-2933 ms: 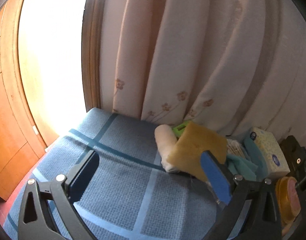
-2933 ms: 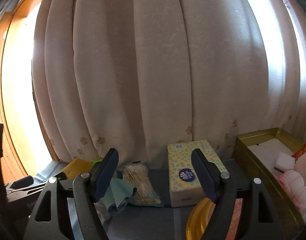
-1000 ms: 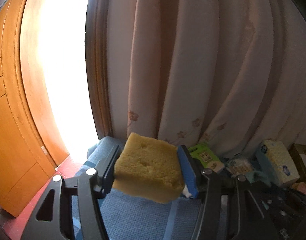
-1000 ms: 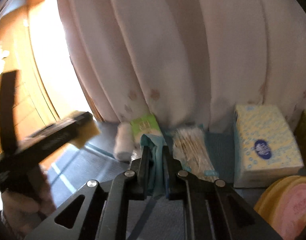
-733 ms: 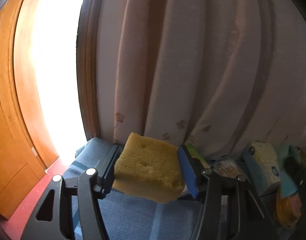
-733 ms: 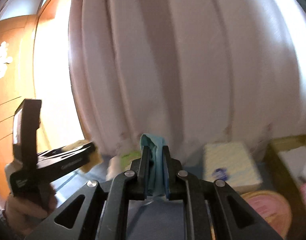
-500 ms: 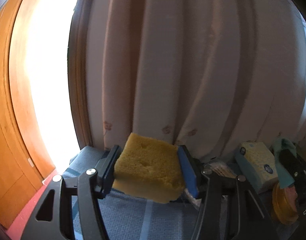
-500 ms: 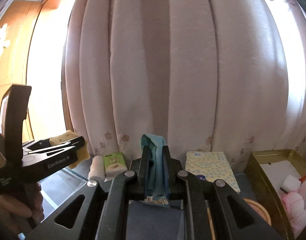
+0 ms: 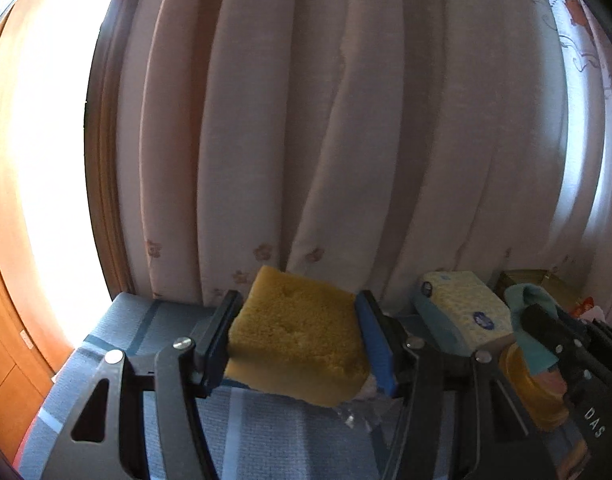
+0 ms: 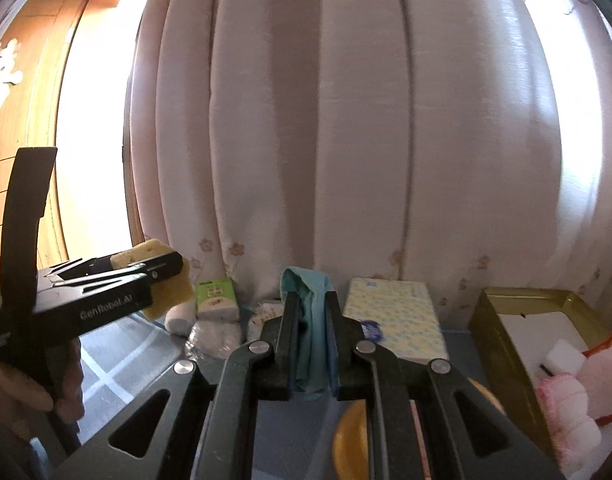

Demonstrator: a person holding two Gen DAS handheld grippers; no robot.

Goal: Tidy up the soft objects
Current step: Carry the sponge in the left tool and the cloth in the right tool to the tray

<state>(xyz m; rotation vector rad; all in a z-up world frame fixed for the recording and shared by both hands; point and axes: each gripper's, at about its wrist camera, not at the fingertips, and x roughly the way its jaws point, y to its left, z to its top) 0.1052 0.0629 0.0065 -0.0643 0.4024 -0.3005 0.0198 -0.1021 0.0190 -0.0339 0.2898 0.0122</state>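
Left tongs (image 9: 298, 344) clamped on a yellow sponge (image 9: 296, 338), held clear above the blue checked surface (image 9: 118, 344); right tongs (image 10: 311, 344) clamped on a folded teal cloth (image 10: 311, 320), likewise lifted, its top edge poking up past the fingertips; seen from the right camera, the sponge (image 10: 166, 280) carried at the left, well apart from the cloth.

Judged as roughly midway: two soft things picked up and in transit, none of them yet set down; a gold tin (image 10: 501, 332) at the right already holding a white block (image 10: 561, 354) and pink fluffy things (image 10: 573, 404), so probably the collecting place, though not certain; an orange dish (image 10: 351, 436) just below the right tongs.

Left to do, by the look of it: delivering sponge and cloth, then the things lying farther back against the curtain (image 10: 345, 120): a white roll (image 10: 180, 316), a crinkled clear packet (image 10: 216, 336), a small green pack (image 10: 218, 298), a yellow patterned tissue box (image 10: 393, 316).

Writing: "GenRobot.AI" printed in white on the side of the left tool; "DAS" on the right tool in the left camera; a round blue logo on the tissue box, too small to read; print on the green pack unreadable; white raised characters on the orange wood panel (image 10: 10, 160) at far left, cut off by the frame edge.
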